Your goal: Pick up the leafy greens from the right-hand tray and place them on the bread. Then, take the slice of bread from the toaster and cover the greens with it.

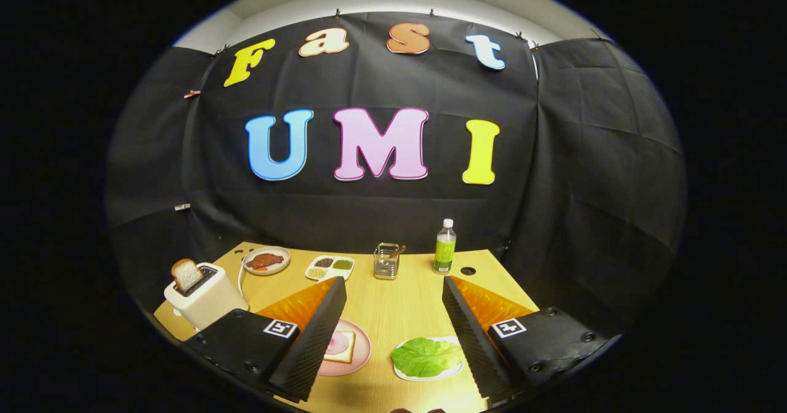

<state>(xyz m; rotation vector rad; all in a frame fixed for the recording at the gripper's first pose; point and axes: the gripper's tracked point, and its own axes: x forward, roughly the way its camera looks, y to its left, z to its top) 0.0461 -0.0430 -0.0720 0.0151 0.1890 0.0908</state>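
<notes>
Above the table (393, 314) the gripper (393, 333) hangs spread wide, holding nothing, greens (426, 356) just ahead between its fingers, ready for grabbing; bread (340, 346) waits beside.

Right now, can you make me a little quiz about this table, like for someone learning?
1. True or false: the claw is open with nothing between its fingers.
2. Where is the slice of bread that stands upright?
A. in the toaster
B. on the pink plate
C. beside the bottle
3. Fill the gap: the leafy greens lie on a white ____.

Key:
1. True.
2. A.
3. Tray, close to the right finger.
</notes>
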